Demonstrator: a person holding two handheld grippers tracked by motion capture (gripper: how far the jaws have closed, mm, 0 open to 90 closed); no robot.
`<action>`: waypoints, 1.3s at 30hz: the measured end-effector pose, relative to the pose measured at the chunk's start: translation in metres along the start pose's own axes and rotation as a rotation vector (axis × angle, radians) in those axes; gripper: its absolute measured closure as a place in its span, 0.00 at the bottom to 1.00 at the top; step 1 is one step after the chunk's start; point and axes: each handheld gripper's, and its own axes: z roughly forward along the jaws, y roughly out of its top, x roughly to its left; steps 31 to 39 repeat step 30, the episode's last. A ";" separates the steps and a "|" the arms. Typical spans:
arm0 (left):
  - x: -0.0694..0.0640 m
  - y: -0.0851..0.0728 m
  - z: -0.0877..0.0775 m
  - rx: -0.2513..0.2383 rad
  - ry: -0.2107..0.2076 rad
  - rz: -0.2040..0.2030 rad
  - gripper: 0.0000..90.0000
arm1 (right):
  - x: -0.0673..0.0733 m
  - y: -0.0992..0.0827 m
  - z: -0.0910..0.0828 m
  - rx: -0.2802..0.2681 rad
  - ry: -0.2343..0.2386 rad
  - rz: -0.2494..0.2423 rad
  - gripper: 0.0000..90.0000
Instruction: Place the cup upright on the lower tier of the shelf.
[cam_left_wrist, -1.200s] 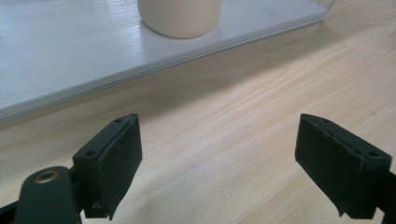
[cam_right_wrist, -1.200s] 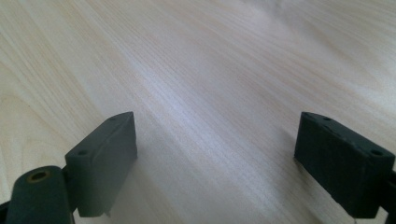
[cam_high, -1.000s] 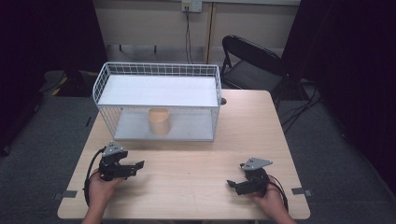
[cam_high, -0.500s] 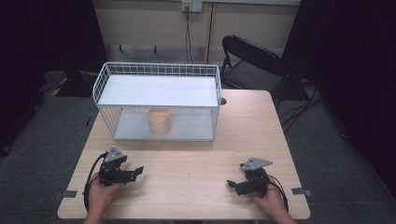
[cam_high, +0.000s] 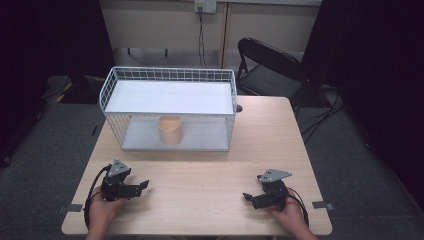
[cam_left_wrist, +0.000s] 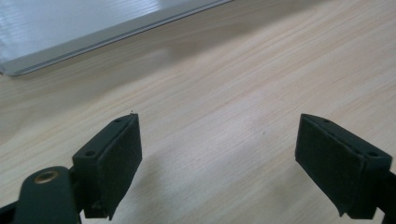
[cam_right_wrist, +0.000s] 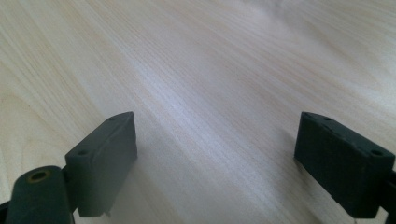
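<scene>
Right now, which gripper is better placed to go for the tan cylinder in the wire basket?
Left, probably. The left gripper sits nearer the tan cylinder, which stands left of centre in the wire basket. The right gripper is farther off. Both are open.

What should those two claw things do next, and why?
Probably the left gripper should reach forward toward the tan cylinder on the lower shelf of the white wire rack. Both it and the right gripper rest open near the table's near edge, holding nothing, and the left sits nearer the cylinder.

Two handheld black claws with grey plates
Left claw (cam_high: 141, 186) and right claw (cam_high: 248, 197): flat rectangular pads, small screw holes, trailing black cables
</scene>
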 end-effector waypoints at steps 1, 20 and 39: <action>0.001 -0.001 -0.001 0.004 0.000 0.003 0.16 | 0.000 0.000 0.000 0.000 0.000 0.000 0.14; 0.016 -0.014 -0.008 0.023 0.003 -0.022 0.16 | 0.000 0.000 0.000 0.000 0.000 0.000 0.14; 0.015 -0.019 -0.005 0.050 0.006 -0.004 0.16 | 0.000 0.000 0.000 0.001 0.003 -0.001 0.14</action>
